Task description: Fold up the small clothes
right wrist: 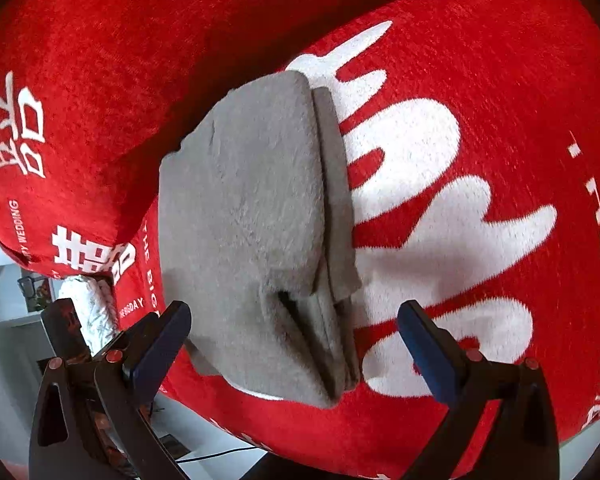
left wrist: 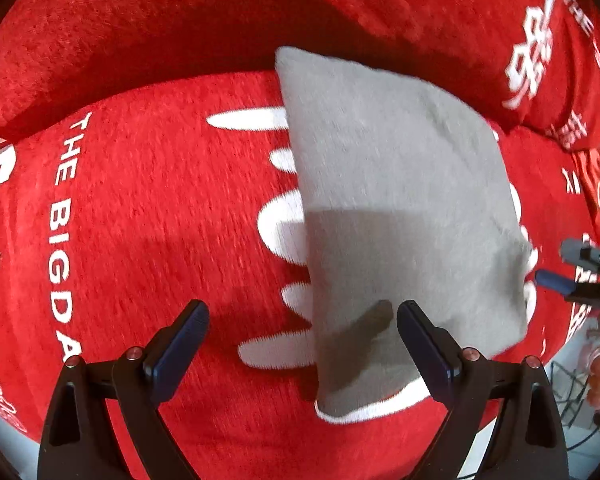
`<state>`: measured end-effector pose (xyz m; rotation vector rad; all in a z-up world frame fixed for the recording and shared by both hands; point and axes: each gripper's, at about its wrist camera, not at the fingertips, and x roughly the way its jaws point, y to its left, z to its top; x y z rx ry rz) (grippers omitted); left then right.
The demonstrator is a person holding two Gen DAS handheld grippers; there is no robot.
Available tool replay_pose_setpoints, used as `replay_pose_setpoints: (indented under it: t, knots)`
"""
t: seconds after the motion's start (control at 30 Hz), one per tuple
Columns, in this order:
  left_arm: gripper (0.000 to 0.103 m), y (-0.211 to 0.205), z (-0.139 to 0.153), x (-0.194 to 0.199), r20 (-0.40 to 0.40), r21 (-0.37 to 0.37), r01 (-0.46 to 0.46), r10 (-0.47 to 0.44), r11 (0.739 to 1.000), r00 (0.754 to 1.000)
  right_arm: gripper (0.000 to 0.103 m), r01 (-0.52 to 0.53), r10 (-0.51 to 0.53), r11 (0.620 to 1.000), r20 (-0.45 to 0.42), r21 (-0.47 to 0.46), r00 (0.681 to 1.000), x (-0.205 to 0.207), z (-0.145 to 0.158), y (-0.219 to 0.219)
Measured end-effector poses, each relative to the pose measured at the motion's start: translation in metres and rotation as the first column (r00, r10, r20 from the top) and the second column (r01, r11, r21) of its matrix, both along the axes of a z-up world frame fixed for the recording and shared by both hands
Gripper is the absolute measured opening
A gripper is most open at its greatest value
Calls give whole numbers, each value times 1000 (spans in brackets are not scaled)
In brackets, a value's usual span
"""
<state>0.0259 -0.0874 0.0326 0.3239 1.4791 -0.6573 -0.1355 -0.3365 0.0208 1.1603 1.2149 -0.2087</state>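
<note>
The grey cloth [left wrist: 400, 208] hid part of the white pattern on the red cover [left wrist: 160, 208]; beyond the cover's lower right edge, the clutter was too blurred to identify.

The left black two-finger gripper [left wrist: 302, 344] has angular, matte plastic arms with triangular cut-outs near the base. Each finger [left wrist: 178, 344] carries a flat dark-blue rubber pad, and small round copper-red screw heads [left wrist: 133, 353] sit at the pivots. The right black two-finger gripper [right wrist: 294, 344] shows the same build: dark-blue pads [right wrist: 428, 354], reddish screws [right wrist: 112, 356], triangular openings.
</note>
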Motion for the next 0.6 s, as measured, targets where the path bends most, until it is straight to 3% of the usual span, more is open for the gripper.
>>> replay_pose_setpoints:
  t: [0.27,0.6]
  knots:
    - [95,3,-3,40,-8,-33,-103,103,994,995,103,37,-37,999,18,23,999,6,-13,-23]
    - [95,-21,-28,57,-82,-81,-120,113,990,990,103,51,-75,979,116,195,990,18,-47,-41]
